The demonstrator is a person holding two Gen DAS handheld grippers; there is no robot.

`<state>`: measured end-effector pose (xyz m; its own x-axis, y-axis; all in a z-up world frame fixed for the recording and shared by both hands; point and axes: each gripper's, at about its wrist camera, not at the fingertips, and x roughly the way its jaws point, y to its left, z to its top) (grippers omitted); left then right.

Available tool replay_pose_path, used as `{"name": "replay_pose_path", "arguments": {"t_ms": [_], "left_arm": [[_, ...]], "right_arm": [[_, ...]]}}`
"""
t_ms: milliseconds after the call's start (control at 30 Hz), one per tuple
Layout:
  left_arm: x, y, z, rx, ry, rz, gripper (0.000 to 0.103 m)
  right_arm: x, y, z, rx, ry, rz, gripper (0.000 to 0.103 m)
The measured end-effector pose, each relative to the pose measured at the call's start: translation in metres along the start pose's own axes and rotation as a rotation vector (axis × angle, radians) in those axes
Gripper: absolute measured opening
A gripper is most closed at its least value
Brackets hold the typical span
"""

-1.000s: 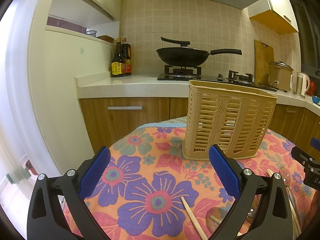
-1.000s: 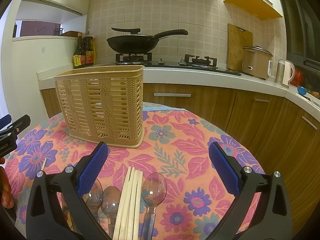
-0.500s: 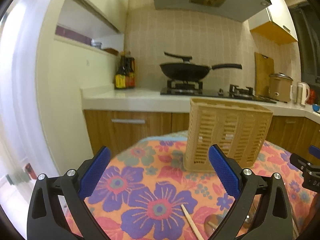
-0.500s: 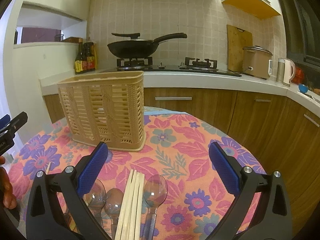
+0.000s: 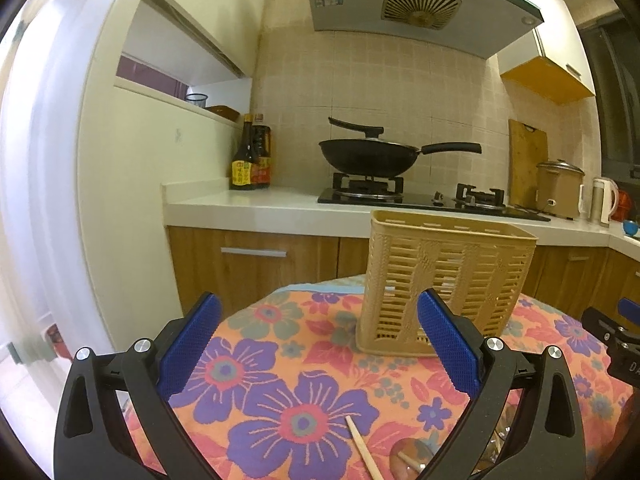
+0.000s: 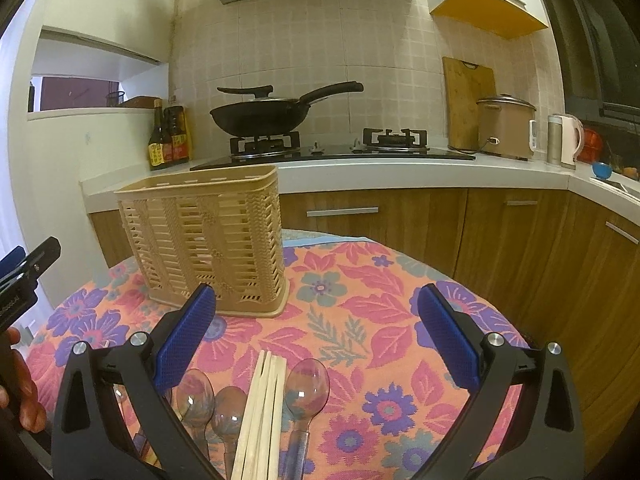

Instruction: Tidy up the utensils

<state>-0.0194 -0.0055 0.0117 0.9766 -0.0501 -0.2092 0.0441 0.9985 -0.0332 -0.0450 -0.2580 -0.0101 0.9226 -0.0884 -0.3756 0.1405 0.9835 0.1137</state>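
Both grippers wide open, empty, above tablecloth [image 6: 360,312]

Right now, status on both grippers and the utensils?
Left gripper, right gripper open, empty. Wooden chopsticks, clear plastic spoons on table. Beige slatted basket unobstructed.

Table [image 6: 400,320]: right half bare, passable. Basket [image 6: 208,240] blocks far-left part. Chopsticks [image 6: 260,412] and spoons [image 6: 304,384] crowd near edge, centre.

tiled wall [image 5: 360,80] | wooden cabinets [image 6: 500,232] | white counter [image 5: 248,208] | range hood [image 5: 416,8]
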Motion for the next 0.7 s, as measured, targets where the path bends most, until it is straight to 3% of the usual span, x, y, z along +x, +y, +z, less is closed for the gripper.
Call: {"name": "replay_pose_path", "arguments": {"t_ms": [533,700], "left_arm": [[0.002,-0.0028,-0.003,0.027,0.012,0.007,0.095],[0.0063,0.0046,-0.0023,-0.007,0.044,0.015,0.095]], "right_arm": [[0.0024,0.0012,-0.0006,-0.009,0.02,-0.002,0.096],[0.0063,0.0009,-0.001,-0.009,0.038,-0.057,0.096]]}}
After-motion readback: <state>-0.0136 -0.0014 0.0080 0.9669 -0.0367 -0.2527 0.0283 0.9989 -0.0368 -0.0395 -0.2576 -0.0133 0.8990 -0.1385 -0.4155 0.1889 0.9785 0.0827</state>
